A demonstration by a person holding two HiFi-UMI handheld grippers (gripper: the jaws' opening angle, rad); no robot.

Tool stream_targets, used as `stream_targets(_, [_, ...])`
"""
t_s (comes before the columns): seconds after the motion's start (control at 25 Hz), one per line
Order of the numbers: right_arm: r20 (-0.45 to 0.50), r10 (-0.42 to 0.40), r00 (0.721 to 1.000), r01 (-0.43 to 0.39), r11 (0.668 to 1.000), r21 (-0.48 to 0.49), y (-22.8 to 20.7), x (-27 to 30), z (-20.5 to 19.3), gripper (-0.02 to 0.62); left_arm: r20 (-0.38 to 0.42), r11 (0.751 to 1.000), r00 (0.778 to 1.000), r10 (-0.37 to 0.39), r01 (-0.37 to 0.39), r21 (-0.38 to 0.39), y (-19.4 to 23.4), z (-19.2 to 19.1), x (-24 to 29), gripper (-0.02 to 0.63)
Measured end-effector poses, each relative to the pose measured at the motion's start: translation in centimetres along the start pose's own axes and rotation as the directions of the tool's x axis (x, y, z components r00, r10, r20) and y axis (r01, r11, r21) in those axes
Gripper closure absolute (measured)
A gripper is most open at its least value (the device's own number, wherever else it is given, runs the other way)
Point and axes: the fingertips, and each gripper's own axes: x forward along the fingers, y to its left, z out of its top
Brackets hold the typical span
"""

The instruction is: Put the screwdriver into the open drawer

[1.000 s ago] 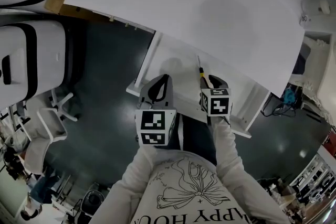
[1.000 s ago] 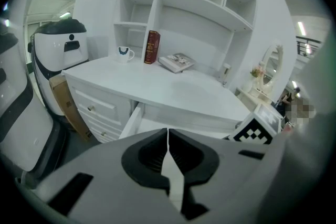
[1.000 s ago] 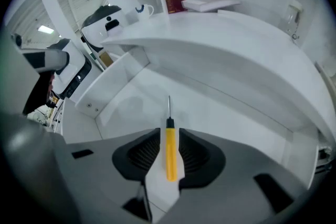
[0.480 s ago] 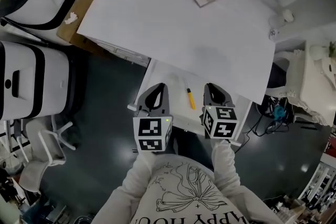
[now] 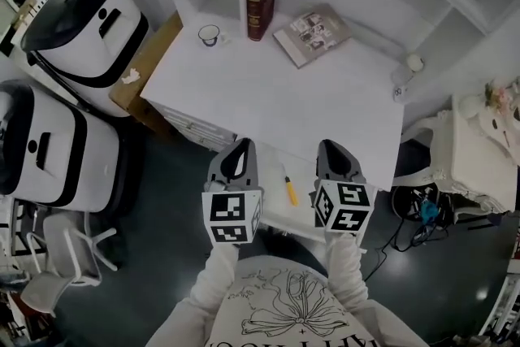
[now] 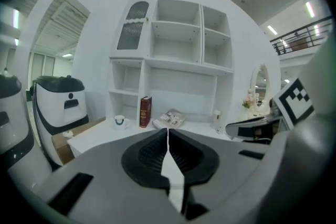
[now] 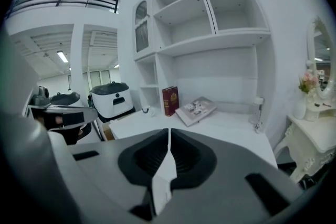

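The screwdriver (image 5: 288,188), with a yellow handle, lies in the open white drawer (image 5: 271,171) under the front edge of the white desk (image 5: 325,106). My left gripper (image 5: 240,145) hangs over the drawer's left side, shut and empty. My right gripper (image 5: 329,146) hangs over its right side, also shut and empty. The screwdriver lies between them, touching neither. In the left gripper view the left gripper (image 6: 168,131) has its jaws pressed together, pointing at the desk and shelves. The right gripper (image 7: 169,131) looks the same in the right gripper view.
On the desk stand a maroon book (image 5: 260,7), a magazine (image 5: 312,34), a mug (image 5: 209,35) and a small white bottle (image 5: 413,62). Two large white appliances (image 5: 85,28) (image 5: 49,154) and a brown box (image 5: 150,65) flank the left. A white side table (image 5: 479,150) stands right.
The right gripper, which was at the screwdriver's handle, has let go and drawn back. The screwdriver stays in the drawer. The head view has lifted, showing the whole desk.
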Motion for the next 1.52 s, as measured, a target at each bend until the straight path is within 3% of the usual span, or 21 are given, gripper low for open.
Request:
stream_targets(0.48, [0.212,0.0,0.977,0.006,1.0,-0.029,0.1,-4.0,7.9,0.581,0.167,0.999,0.985,0.037,-0.043,0.03,-0.8,7.1,-3.1,0.596])
stream_targets(0.92, [0.258,0.018,0.966,-0.011,1.0,-0.028,0.9,-4.9,9.4,0.583,0.203,0.998,0.978,0.042,-0.048,0.028,-1.1,8.3,-4.1,0.597])
stream_targets(1.52, [0.244,0.027,0.97,-0.017,0.999,-0.044,1.7,-4.6,9.0,0.586,0.2,0.998,0.979,0.046,-0.052,0.025,-0.8,8.2,-4.5,0.597])
